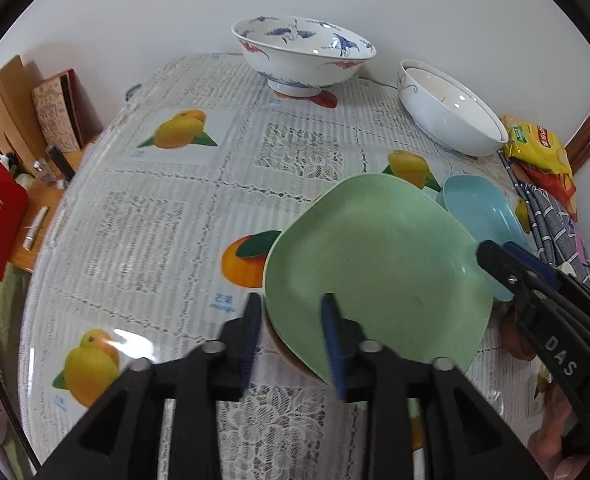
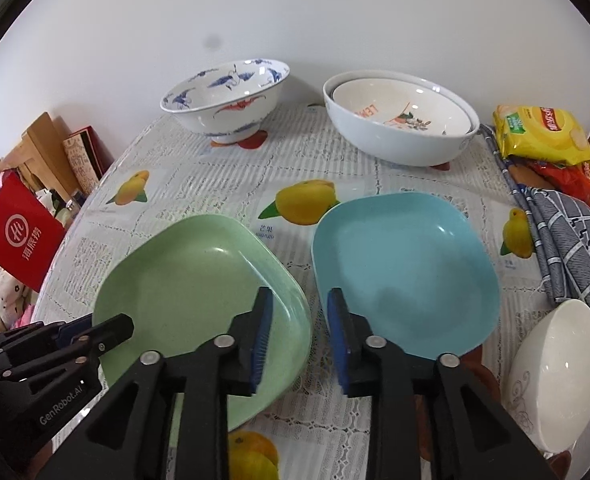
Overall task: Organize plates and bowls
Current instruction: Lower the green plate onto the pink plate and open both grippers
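A green square plate (image 1: 379, 264) (image 2: 199, 300) lies on the table beside a blue square plate (image 2: 403, 272) (image 1: 483, 212). My left gripper (image 1: 291, 320) is open, its jaws either side of the green plate's near-left rim; it also shows in the right wrist view (image 2: 107, 332). My right gripper (image 2: 301, 320) is open and empty, over the gap between the two plates; it also shows in the left wrist view (image 1: 503, 256). A crane-pattern bowl (image 2: 227, 100) (image 1: 303, 56) and a white bowl (image 2: 399, 124) (image 1: 451, 112) with a smaller bowl nested inside stand at the back.
A small white bowl (image 2: 555, 376) lies tilted at the near right. Snack bags (image 2: 543, 136) and a checked cloth (image 2: 567, 240) sit at the right edge. A red bag (image 2: 19, 232) and wooden boxes (image 2: 47, 152) stand beyond the table's left edge. The wall is just behind the bowls.
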A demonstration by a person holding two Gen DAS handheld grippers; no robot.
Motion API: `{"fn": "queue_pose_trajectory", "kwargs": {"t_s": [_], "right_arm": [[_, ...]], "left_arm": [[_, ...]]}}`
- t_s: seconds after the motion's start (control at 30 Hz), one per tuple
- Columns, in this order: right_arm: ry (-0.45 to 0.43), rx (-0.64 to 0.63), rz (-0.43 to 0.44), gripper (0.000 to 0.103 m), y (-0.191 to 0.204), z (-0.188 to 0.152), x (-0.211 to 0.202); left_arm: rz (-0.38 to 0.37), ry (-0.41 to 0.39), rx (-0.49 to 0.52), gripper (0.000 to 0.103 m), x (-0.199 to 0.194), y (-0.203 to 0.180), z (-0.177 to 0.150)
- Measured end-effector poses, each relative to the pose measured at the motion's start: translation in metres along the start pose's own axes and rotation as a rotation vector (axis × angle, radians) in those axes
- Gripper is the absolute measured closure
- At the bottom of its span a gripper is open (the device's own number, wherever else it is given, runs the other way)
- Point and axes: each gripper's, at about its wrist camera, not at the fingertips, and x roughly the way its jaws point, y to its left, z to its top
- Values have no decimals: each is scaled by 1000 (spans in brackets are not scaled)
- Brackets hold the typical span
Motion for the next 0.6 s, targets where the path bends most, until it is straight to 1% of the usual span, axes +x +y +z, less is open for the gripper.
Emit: {"fn": "queue_pose_trajectory", "kwargs": {"t_s": [0.03, 0.23, 0.37, 0.43, 0.6], "right_arm": [[-4, 3, -3, 73, -2, -2, -5], [-28, 39, -21, 70, -15, -13, -39], [-59, 68, -35, 63, -25, -27, -69], [-77, 72, -44, 63, -28, -36, -86], [-120, 83, -78, 56, -33, -59, -126]], "left_arm": [[7, -8, 1, 64, -4, 0, -1], [-5, -31, -3, 64, -28, 2, -9], [-20, -68, -1, 64, -53, -1, -19], [-27, -90, 7, 64, -67, -4, -24], [-42, -146, 43, 64, -104, -17, -39]]}}
